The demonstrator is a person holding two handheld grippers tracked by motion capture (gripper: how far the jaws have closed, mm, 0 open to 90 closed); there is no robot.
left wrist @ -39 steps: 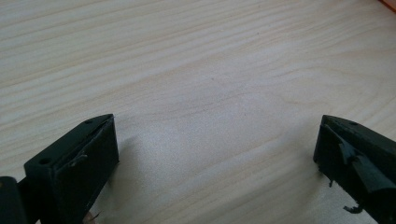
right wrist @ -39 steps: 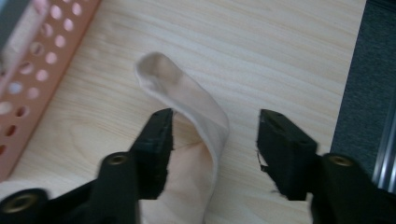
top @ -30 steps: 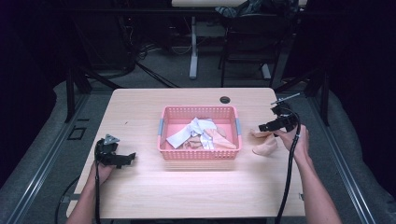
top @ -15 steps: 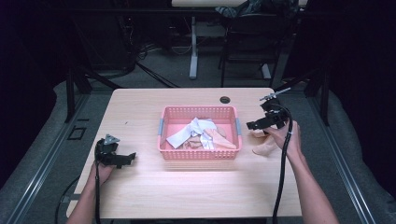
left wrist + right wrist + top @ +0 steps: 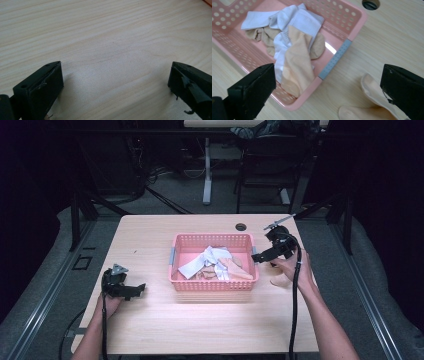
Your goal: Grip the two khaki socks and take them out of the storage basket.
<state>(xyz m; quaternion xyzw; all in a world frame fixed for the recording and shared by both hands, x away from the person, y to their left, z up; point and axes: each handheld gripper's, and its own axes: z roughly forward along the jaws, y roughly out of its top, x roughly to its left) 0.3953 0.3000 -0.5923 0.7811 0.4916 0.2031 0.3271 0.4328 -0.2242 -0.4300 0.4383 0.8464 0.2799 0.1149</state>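
A pink basket stands at the middle of the table and holds several socks. In the right gripper view a white sock lies over beige ones inside the basket. One more beige sock lies on the table just outside the basket's right end. My right gripper hovers open at that end of the basket, its jaws wide apart over the rim. Far to the left, my left gripper rests low over bare wood, open with nothing between its fingers.
A round cable hole sits in the tabletop behind the basket, also seen as a cable hole from the right gripper. Chairs and table legs stand on the dark floor beyond the far edge. Bare wood spreads in front of the basket.
My right gripper has moved left from above the loose sock toward the basket's right end. The left gripper has stayed where it was.
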